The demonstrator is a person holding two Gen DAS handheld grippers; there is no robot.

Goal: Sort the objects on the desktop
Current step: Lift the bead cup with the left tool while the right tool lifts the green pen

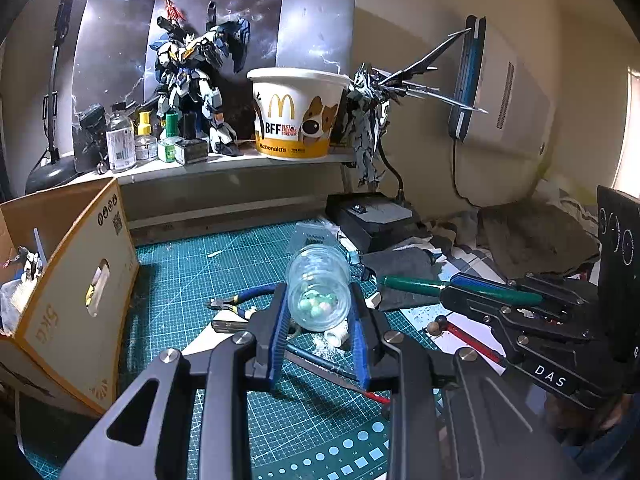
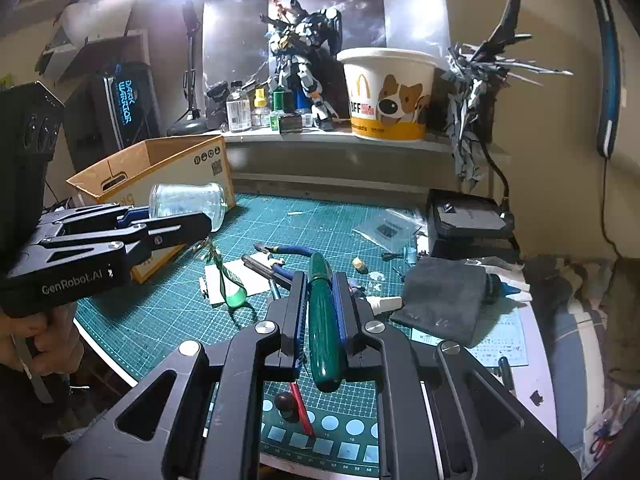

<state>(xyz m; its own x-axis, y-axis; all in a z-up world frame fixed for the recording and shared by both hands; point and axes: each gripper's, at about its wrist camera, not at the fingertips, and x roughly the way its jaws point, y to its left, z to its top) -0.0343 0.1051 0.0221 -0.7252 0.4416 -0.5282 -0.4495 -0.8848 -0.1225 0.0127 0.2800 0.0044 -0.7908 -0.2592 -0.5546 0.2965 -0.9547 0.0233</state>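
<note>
My left gripper (image 1: 319, 292) is shut on a clear glass jar (image 1: 320, 276), which lies on its side between the blue pads, above the green cutting mat (image 1: 200, 272). Small pale green and white beads sit inside the jar. In the right wrist view the same jar (image 2: 186, 200) is held in the left gripper (image 2: 200, 222), in front of the cardboard box (image 2: 160, 160). My right gripper (image 2: 320, 280) is shut on a dark green pen-like tool (image 2: 324, 320) that runs lengthwise between its fingers. The left wrist view shows the right gripper (image 1: 452, 286) with the green tool (image 1: 416, 283) sticking out to the left.
An open cardboard box (image 1: 80, 264) stands at the mat's left. Blue-handled nippers (image 2: 288, 254), a grey cloth (image 2: 440, 304), a small white bottle (image 2: 386, 303) and loose tools lie on the mat (image 2: 160, 312). A black device (image 2: 468, 220) sits at the back right. A paper bucket (image 1: 298, 116), bottles and model robots fill the shelf.
</note>
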